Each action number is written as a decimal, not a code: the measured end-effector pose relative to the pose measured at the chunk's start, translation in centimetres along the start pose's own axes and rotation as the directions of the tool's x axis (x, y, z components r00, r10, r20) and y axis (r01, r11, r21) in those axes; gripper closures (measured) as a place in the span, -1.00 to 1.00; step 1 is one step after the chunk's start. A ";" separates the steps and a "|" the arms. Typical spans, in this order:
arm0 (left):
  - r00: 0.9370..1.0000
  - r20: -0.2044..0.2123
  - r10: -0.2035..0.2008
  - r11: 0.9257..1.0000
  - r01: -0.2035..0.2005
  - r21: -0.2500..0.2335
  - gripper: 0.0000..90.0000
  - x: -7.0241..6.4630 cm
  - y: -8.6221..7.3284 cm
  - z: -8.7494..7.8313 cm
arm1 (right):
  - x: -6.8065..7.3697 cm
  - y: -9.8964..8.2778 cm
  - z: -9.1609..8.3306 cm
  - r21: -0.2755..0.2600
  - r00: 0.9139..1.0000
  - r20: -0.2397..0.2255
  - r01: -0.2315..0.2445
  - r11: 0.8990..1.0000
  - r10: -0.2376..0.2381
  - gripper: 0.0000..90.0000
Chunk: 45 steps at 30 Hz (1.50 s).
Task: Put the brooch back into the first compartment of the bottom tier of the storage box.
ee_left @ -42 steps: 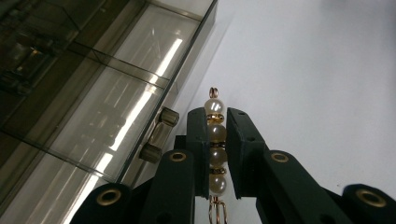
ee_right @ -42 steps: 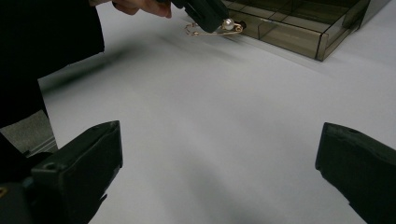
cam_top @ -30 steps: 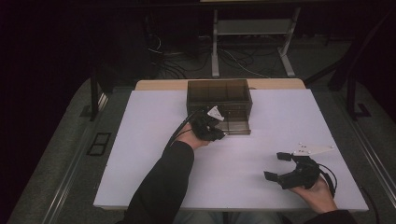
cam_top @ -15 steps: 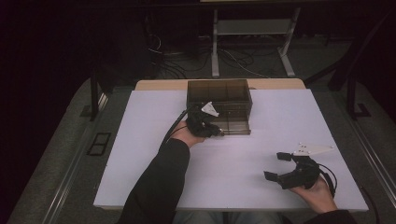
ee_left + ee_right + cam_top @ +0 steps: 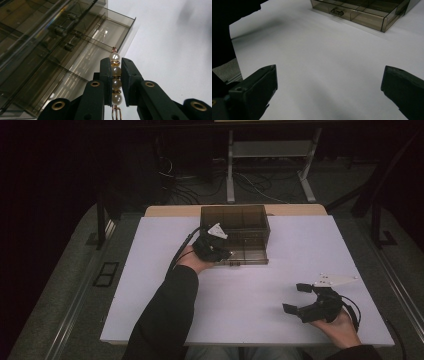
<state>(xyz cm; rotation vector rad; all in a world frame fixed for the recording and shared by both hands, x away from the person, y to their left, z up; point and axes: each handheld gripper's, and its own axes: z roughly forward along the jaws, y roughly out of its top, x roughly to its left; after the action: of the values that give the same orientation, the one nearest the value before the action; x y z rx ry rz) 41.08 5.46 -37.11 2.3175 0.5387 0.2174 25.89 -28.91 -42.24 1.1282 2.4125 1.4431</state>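
Four pearls on a gold-linked strand (image 5: pixel 115 77) are sitting pinched between the jaws of the left gripper (image 5: pixel 212 247), which is hovering at the near left edge of the smoky plastic organizer box (image 5: pixel 242 227), centre of the high view. The strand is not yet lying in any compartment, so placing it probably remains. At lower right, the right gripper (image 5: pixel 305 301) is resting wide apart and empty over the white table (image 5: pixel 150 285).

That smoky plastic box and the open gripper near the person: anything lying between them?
No. In the high view, only bare white tabletop separates the box from the right gripper.
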 end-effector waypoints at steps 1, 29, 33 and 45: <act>1.000 -0.002 0.000 1.000 0.000 0.001 0.76 0.1 0.0 -0.1 | 0.0 0.0 0.0 0.000 1.000 0.000 0.001 1.000 -0.001 -0.99; 0.997 -0.037 -0.070 0.995 0.067 -0.069 0.76 2.3 -0.6 -2.3 | 0.0 0.0 0.0 0.001 1.000 0.001 -0.004 1.000 0.004 -1.00; 0.997 -0.042 -0.070 0.996 0.067 -0.065 0.76 2.5 -0.7 -2.3 | 0.0 0.0 0.0 0.001 1.000 -0.001 0.000 1.000 0.000 -1.00; 0.995 -0.053 -0.082 0.995 0.078 -0.061 0.76 3.4 -1.3 -1.8 | 0.0 -0.1 0.0 0.003 1.000 -0.001 -0.004 1.000 0.004 -1.00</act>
<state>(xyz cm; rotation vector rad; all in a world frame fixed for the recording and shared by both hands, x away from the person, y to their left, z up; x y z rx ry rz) 43.12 8.92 -36.69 2.2334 0.6434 0.2565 25.87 -28.95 -42.28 1.1339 2.4153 1.4420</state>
